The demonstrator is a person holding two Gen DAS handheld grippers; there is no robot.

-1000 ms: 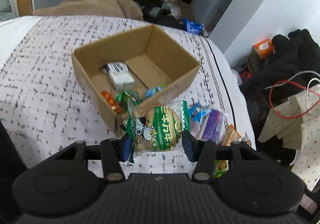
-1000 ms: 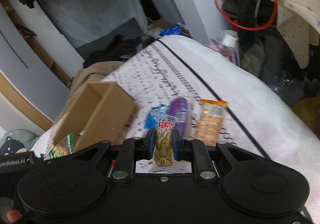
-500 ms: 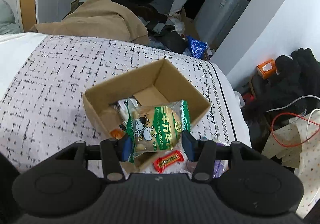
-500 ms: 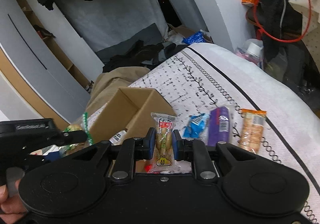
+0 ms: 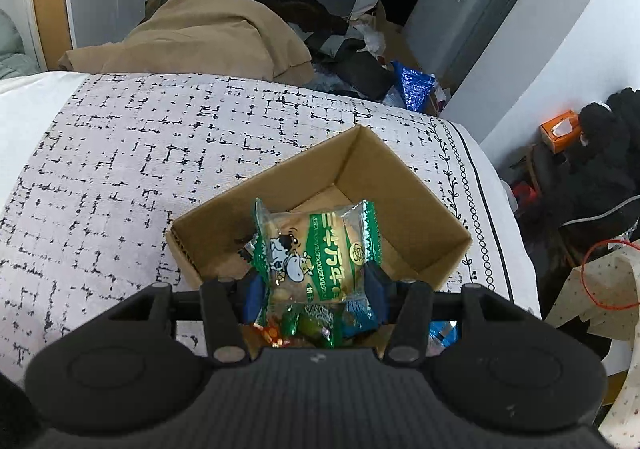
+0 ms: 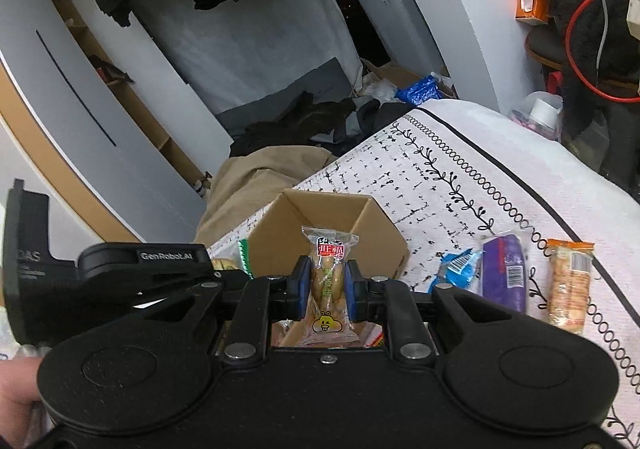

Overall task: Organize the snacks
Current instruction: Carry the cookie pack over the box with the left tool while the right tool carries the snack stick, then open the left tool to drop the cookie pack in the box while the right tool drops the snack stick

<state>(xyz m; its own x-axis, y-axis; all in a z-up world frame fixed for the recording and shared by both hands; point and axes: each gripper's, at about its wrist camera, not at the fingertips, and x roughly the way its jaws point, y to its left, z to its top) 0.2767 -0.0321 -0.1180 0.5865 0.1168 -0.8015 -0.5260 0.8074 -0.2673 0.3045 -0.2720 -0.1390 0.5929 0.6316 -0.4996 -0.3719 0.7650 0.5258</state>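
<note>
My left gripper [image 5: 316,289] is shut on a green cow-print snack pack [image 5: 314,253], held above the open cardboard box [image 5: 400,185] on the patterned bedspread. Small wrapped candies [image 5: 308,323] lie in the box below the pack. In the right wrist view, my right gripper [image 6: 325,287] is shut on a clear packet with a yellow cartoon face [image 6: 327,289], just before the near side of the same box [image 6: 378,231]. The left gripper body [image 6: 120,269] shows at the left of that view.
On the bedspread right of the box lie a blue packet [image 6: 456,269], a purple packet [image 6: 504,269] and an orange cracker pack [image 6: 570,281]. A tan blanket [image 5: 208,37] is heaped beyond the bed. Clutter and a red cable [image 6: 580,61] fill the right side.
Both grippers have moved forward toward the box with their packs. The green pack has gone from before the box's near wall to over its opening.
</note>
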